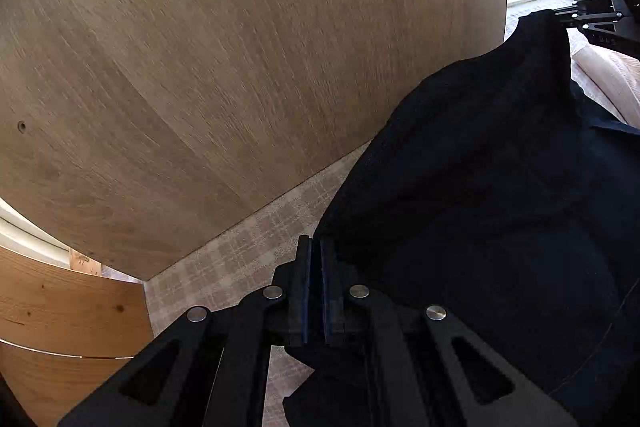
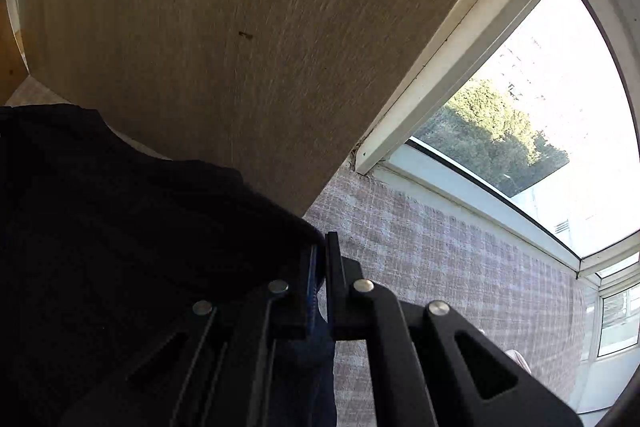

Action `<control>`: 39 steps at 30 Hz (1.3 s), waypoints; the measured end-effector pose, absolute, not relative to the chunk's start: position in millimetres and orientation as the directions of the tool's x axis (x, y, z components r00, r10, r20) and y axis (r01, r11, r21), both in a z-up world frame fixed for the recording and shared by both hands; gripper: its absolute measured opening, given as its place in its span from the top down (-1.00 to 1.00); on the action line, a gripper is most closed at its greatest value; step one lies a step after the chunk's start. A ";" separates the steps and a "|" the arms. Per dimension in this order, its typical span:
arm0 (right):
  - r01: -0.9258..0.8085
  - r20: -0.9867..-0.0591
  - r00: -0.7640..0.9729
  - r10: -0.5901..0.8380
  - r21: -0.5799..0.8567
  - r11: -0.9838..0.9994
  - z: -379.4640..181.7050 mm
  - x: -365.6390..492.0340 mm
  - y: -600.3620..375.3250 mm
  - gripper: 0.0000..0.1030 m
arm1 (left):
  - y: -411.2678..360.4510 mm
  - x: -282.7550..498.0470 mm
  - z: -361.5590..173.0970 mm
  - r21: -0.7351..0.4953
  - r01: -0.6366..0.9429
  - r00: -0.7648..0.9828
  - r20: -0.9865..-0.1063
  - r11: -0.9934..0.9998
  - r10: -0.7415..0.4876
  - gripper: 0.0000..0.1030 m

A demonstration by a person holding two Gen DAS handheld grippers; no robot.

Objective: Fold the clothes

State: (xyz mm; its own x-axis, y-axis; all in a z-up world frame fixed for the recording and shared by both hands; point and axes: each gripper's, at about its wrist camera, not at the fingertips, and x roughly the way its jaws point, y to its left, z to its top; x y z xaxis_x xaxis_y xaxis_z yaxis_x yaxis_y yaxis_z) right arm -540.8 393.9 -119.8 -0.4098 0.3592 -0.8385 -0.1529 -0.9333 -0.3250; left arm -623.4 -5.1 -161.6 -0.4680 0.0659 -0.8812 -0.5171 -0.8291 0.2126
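Both views show one dark navy fabric garment (image 1: 500, 195) stretched in the air between the two grippers, in front of and slightly below the near edge of a pale wood-grain tabletop (image 1: 220, 47). Left gripper (image 1: 315, 247): jaws nearly closed, pinching an edge of the cloth, which falls away to the right of the jaws and hangs down past them. Right gripper (image 2: 322, 247): jaws likewise closed down on the cloth's opposite edge, the fabric spreading off to the left of its fingers. In the left wrist view the right gripper appears at the far right, with the garment's top edge running up to it. The held edge therefore forms the long axis of the garment, running left to right between the two grippers and roughly parallel to the table's near edge; the body of the cloth hangs below that line, over a light checked carpet (image 2: 440, 267).

The tabletop lies ahead of both pairs of jaws, and both grippers look about equally near to it; neither leads. No part of the garment can be seen resting on the wood. A white window frame (image 2: 460, 47) borders the table on the right side.

Judgement: the coming move is probably to carry the held edge forward over the tabletop and lay the cloth flat, keeping both grippers level so the edge lands straight.
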 end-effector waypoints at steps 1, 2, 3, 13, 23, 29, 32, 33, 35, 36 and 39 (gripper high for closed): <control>-0.158 -0.842 -0.406 0.355 -0.318 -0.935 -124.6 -543.2 397.4 0.93 | -4.2 -626.3 -166.4 0.202 -0.517 -0.461 -0.884 -0.832 0.072 0.93; -0.164 -0.846 -0.403 0.350 -0.309 -0.937 -128.7 -545.9 401.0 0.93 | -3.4 -629.0 -170.7 0.193 -0.517 -0.455 -0.887 -0.834 0.077 0.92; -0.169 -0.852 -0.399 0.340 -0.296 -0.940 -132.0 -549.2 404.4 0.93 | -3.0 -632.0 -174.2 0.185 -0.513 -0.446 -0.892 -0.838 0.077 0.87; -0.101 -0.895 -0.396 0.207 -0.182 -0.978 -124.3 -555.6 413.2 0.39 | -11.0 -641.7 -155.5 0.144 -0.470 -0.458 -0.883 -0.871 0.100 0.34; -0.077 -0.883 -0.454 0.119 -0.095 -0.993 -70.6 -444.2 435.3 0.21 | -94.4 -564.8 -122.3 0.053 -0.465 -0.422 -0.891 -0.884 0.169 0.14; -0.175 -0.904 -0.416 0.101 -0.030 -0.984 -92.8 -354.1 430.2 0.21 | -117.0 -507.1 -145.0 0.001 -0.406 -0.324 -0.935 -0.914 0.143 0.14; -0.209 -0.909 -0.408 0.081 0.007 -0.978 -110.5 -327.6 419.5 0.21 | -109.0 -502.4 -164.1 -0.010 -0.404 -0.308 -0.940 -0.914 0.147 0.08; -0.214 -0.909 -0.410 0.071 0.020 -0.977 -118.1 -319.3 416.1 0.21 | -105.4 -503.2 -170.1 0.006 -0.405 -0.307 -0.943 -0.914 0.130 0.04; -0.207 -0.910 -0.411 0.046 0.044 -0.977 -130.6 -312.6 415.3 0.21 | -98.5 -505.2 -181.2 0.033 -0.407 -0.301 -0.949 -0.913 0.099 0.04; -0.203 -0.912 -0.408 0.042 0.046 -0.978 -137.1 -312.6 416.5 0.21 | -94.8 -506.1 -185.6 0.039 -0.409 -0.295 -0.951 -0.912 0.091 0.04; -0.170 -0.911 -0.409 0.049 0.023 -0.985 -143.5 -307.5 413.4 0.21 | -90.5 -506.4 -188.3 0.021 -0.407 -0.295 -0.949 -0.913 0.110 0.21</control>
State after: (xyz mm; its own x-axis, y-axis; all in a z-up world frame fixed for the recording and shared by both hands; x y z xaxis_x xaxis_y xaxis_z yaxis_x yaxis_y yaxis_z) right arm -307.5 413.4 -143.5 -0.4088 0.0492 -0.9113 -0.1704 -0.9851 0.0233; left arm -506.4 -90.5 -188.3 -0.2955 0.1099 -0.9490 -0.4074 -0.9130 0.0211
